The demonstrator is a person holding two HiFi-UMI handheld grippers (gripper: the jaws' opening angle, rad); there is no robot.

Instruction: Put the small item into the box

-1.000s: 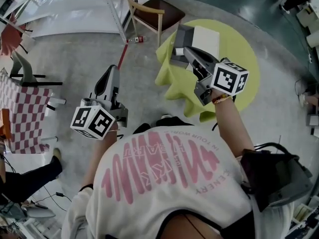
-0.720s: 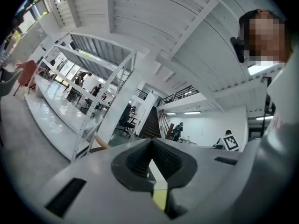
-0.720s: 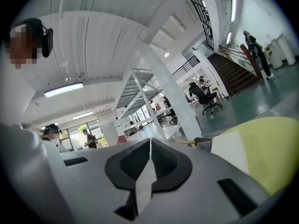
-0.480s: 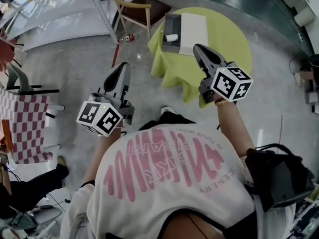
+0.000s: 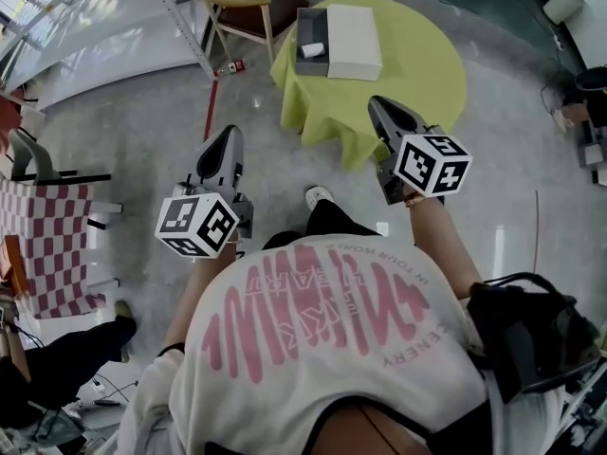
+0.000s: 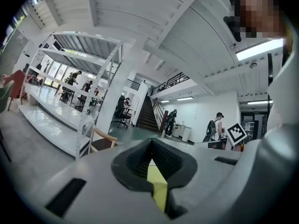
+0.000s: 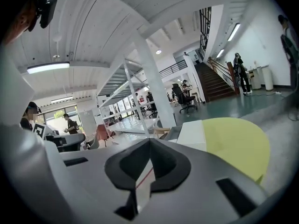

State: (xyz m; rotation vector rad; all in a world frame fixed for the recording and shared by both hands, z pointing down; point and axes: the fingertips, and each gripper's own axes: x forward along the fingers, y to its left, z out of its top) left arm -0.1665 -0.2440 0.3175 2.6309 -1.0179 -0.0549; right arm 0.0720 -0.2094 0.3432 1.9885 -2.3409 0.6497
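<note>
You are standing off the round bench (image 5: 417,74) with the yellow-green cloth at the top of the frame, and the placing step looks done. The small white cylindrical item (image 5: 314,49) lies inside the open grey box (image 5: 308,22), with a flat white lid (image 5: 353,42) just beside it. Your left hand-held gripper (image 5: 229,134) and right hand-held gripper (image 5: 378,103) are both clenched on nothing. Next would likely be fitting that lid, if wanted.
</note>
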